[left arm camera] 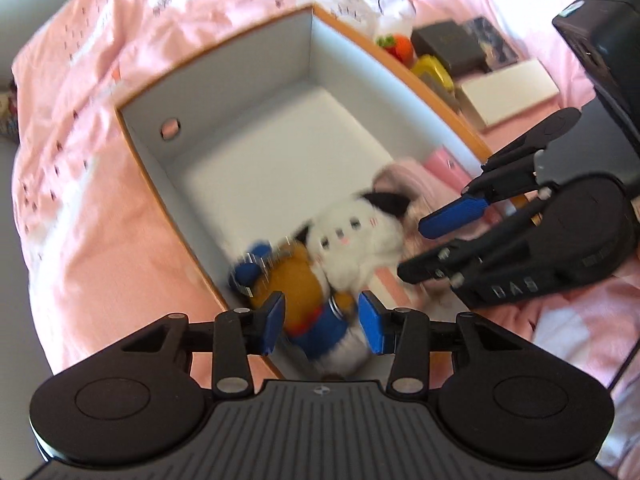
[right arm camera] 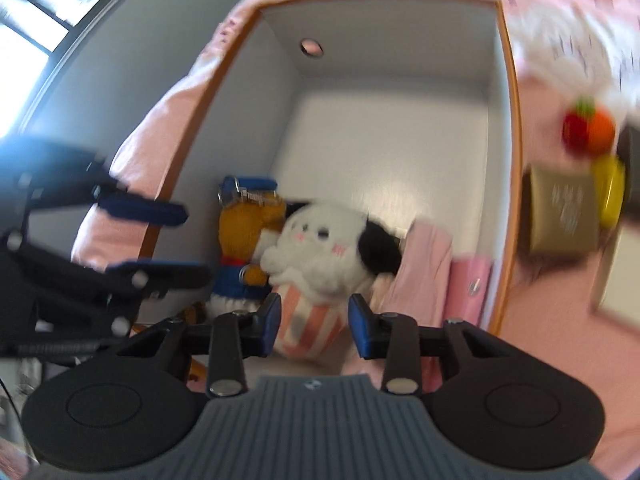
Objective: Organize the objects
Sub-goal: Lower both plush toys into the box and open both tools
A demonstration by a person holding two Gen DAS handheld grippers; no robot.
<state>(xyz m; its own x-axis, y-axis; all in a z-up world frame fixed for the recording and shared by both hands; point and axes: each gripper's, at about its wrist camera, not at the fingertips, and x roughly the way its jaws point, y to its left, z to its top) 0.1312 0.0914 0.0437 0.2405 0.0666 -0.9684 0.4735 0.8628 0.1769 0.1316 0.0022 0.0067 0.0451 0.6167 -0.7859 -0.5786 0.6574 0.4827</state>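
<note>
Plushies sitting in box (left arm camera: pixel 248 128) lower corner: white dog plush (left arm camera: pixel 360 240) leaning on orange doll (left arm camera: pixel 292 280). Left gripper (left arm camera: pixel 322 322) fingers hanging apart over doll, not touching. Right gripper (right arm camera: pixel 314 330) fingers hanging apart around dog plush base, contact unclear.

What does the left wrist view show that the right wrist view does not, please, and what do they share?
Only the left wrist view shows the dark box and the open white box on the bedding beyond the big box. Only the right wrist view shows the window and the white toy's striped base. Both show the big box, the white toy, the orange toy, and both open grippers, left gripper and right gripper.
</note>
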